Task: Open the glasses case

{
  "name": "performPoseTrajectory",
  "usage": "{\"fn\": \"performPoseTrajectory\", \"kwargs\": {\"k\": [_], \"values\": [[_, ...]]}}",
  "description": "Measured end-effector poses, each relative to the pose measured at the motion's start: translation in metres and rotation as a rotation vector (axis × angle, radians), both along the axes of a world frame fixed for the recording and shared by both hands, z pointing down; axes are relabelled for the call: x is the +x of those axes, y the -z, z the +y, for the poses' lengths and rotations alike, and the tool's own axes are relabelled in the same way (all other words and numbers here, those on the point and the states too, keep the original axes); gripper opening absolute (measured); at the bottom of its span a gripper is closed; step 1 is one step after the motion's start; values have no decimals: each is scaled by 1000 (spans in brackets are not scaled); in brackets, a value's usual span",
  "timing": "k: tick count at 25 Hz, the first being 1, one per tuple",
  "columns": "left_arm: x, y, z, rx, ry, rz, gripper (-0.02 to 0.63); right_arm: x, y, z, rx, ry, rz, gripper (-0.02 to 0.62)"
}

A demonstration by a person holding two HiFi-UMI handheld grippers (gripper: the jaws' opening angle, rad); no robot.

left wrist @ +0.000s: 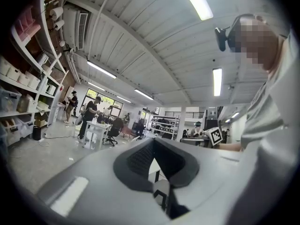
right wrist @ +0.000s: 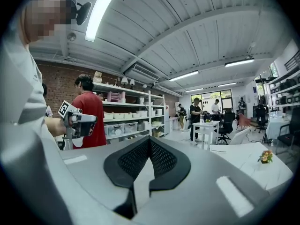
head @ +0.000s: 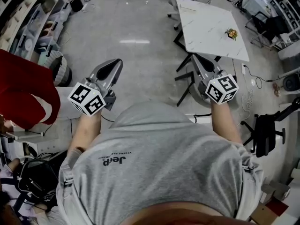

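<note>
Nothing is done yet: my left tongs (left wrist: 153, 143) and right tongs (right wrist: 149, 142) are both closed and empty, and I see no glasses case anywhere, even on the white tabletop (head: 206, 27).

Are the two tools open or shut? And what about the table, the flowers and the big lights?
Left tool: shut, empty.
Right tool: shut, empty.
White table: standing upright.
Flowers: resting near the table's edge.
Ceiling light: switched on.
Glasses case: not in view.
</note>
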State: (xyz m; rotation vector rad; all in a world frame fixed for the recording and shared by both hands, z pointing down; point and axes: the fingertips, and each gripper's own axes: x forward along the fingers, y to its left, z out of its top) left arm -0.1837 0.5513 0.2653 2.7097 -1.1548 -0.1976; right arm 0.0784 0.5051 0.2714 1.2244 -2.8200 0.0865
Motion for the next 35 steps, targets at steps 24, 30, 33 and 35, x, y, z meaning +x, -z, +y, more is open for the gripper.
{"fn": "performPoseTrajectory", "kwargs": {"k": [24,30,33,35], "values": [[120,8,-6,15,0,-5,55,102,9,1,58,78,-51,391],[127,9,-8,9,-13,-17,55,112,8,0,61,67,-51,391],[121,6,-14,2,-12,-22,55,109,4,-6,57,62,-60,391],[116,4,-22,-3,-8,-13,55,105,0,-12,48,60,-59,391]]}}
